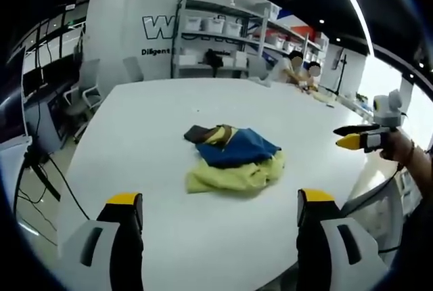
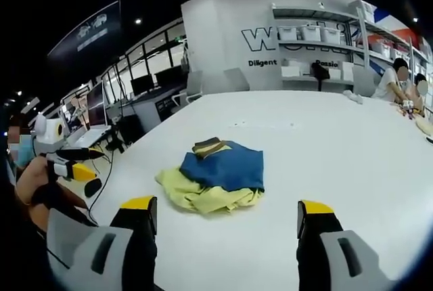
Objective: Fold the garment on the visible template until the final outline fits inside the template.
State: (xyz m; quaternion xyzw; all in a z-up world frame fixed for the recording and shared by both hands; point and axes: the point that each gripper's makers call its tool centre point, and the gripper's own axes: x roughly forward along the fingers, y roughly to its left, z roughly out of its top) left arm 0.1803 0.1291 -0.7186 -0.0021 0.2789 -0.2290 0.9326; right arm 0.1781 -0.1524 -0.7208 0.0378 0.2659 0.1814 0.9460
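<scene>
Blue-and-yellow garment (image 1: 233, 159) lies bunched mid white counter (image 1: 149, 128), unfolded, no template outline discernible. Left gripper (image 1: 220, 203) and right gripper (image 2: 226, 210) both spread wide, empty, held back near counter edge, apparently lining up first grasp.

one crumpled garment (image 1: 233, 159), one white table (image 1: 135, 135), two hand-held grippers (image 1: 220, 210)

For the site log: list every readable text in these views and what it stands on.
"W": large letters on the white wall, the rest hidden behind the shelving.
"Diligent": smaller line beneath on that wall; the words after it are blocked or blurred.
Bin labels on the shelving: too small to read.
</scene>
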